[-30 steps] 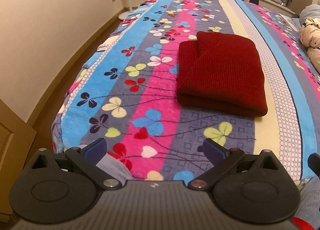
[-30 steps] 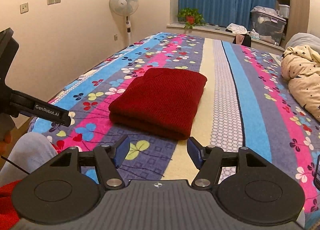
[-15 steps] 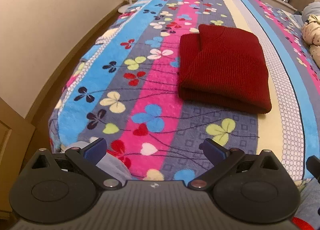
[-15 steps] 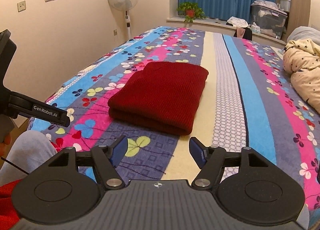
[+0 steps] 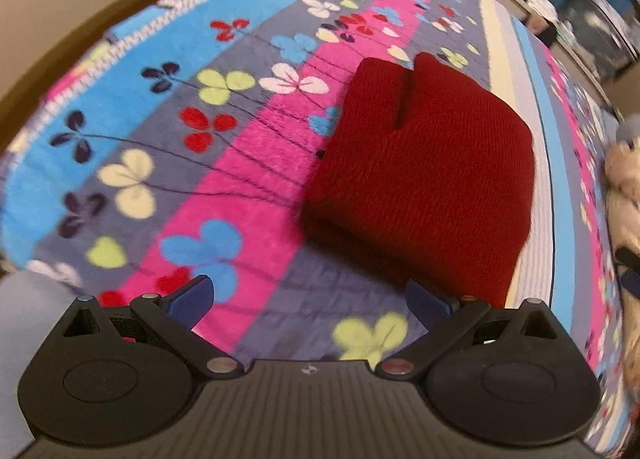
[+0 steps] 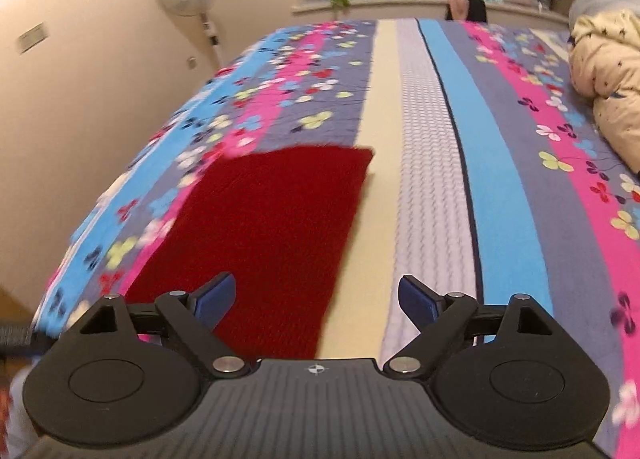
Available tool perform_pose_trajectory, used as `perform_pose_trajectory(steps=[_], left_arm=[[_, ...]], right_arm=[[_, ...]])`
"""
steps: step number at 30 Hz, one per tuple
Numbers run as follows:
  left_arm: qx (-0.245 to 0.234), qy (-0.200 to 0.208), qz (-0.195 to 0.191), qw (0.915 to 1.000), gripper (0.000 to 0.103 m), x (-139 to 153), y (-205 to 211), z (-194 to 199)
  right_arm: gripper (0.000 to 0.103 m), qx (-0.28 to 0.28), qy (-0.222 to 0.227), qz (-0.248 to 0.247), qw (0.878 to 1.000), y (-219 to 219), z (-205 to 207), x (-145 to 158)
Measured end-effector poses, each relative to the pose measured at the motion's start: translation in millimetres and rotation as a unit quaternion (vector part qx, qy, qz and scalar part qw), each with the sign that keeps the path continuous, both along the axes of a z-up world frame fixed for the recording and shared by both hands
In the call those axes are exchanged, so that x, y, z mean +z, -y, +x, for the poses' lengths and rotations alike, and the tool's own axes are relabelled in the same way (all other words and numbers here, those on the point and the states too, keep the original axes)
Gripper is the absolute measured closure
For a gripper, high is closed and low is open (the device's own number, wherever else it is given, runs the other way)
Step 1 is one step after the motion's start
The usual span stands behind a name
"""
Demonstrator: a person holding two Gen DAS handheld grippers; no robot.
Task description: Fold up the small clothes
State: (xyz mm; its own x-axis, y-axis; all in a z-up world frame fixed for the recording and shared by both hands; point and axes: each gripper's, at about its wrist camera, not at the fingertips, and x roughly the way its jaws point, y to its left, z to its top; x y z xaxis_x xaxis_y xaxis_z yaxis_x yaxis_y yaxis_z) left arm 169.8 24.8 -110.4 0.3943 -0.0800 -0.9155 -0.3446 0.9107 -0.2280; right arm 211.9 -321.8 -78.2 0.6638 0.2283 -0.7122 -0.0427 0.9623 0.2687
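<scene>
The folded red sweater [image 5: 424,175] lay flat on the striped floral bedspread [image 5: 240,163], its near edge just beyond both grippers. The left gripper [image 5: 308,299] hung with jaws spread and nothing between them. The right gripper [image 6: 316,299], whose jaws had just been opening, stood wide and empty over the sweater's near right edge, apparently so that each tool could take one side of the bundle.
</scene>
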Motion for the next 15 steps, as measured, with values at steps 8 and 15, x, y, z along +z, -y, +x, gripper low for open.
perform_pose_trajectory(steps=[8, 15], left_arm=[[0.065, -0.015, -0.088, 0.9939, 0.001, -56.7, -5.3, 57.4], [0.088, -0.032, -0.111, 0.9894, 0.005, -85.8, -13.5, 72.3]], right_arm=[[0.013, -0.058, -0.104, 0.057, 0.991, 21.0, 201.0, -60.5], [0.007, 0.024, -0.205, 0.092, 0.974, 2.7, 293.4, -126.1]])
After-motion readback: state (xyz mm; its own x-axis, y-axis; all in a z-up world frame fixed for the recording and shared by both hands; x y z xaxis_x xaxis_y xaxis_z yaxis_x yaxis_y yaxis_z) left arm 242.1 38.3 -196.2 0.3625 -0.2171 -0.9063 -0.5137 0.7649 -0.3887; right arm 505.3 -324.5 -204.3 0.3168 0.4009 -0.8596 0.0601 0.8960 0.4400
